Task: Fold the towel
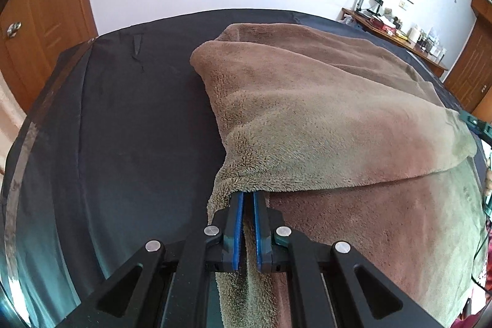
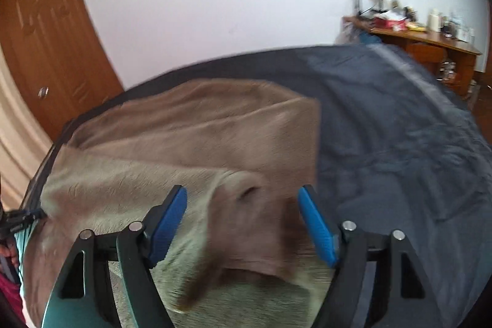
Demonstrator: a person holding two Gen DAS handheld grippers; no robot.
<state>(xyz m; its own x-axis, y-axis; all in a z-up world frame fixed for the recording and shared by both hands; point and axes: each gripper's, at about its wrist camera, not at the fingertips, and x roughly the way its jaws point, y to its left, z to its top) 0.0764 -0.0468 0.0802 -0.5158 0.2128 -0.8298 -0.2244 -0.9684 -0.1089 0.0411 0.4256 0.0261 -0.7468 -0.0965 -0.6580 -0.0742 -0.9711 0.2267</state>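
— The left gripper (image 1: 248,199): what are its blue pads (image 1: 238,223) doing?

— Pressed close together on an edge of the brown towel (image 1: 323,125). The plush cloth runs down between them, and the tips are tucked under the fold they lift.

— And the right gripper (image 2: 243,199)?

— Its pads (image 2: 169,223) stand wide apart, with nothing between them. It hangs over the towel's near corner, and that view is blurred, so I cannot say whether it touches the cloth.

— Where does the towel lie?

— On the table (image 1: 123,128), which is covered with a dark cloth. In the left wrist view the towel fills the table's right half; its far part lies flat, and the upper layer is doubled over toward the near edge, held up at the left gripper. A lower layer shows beneath that lifted edge, spread toward the table's near side.

— And from the other camera?

— The towel (image 2: 190,137) takes the table's left half, with a straight folded edge on its right. A rumpled flap sits between the open pads. The bare table cover (image 2: 399,143) is right of the towel.

— Anything past the table?

— A white wall, a wooden door (image 1: 46,29) beyond its far left corner, and a cluttered wooden desk (image 1: 396,36) beyond its far right.
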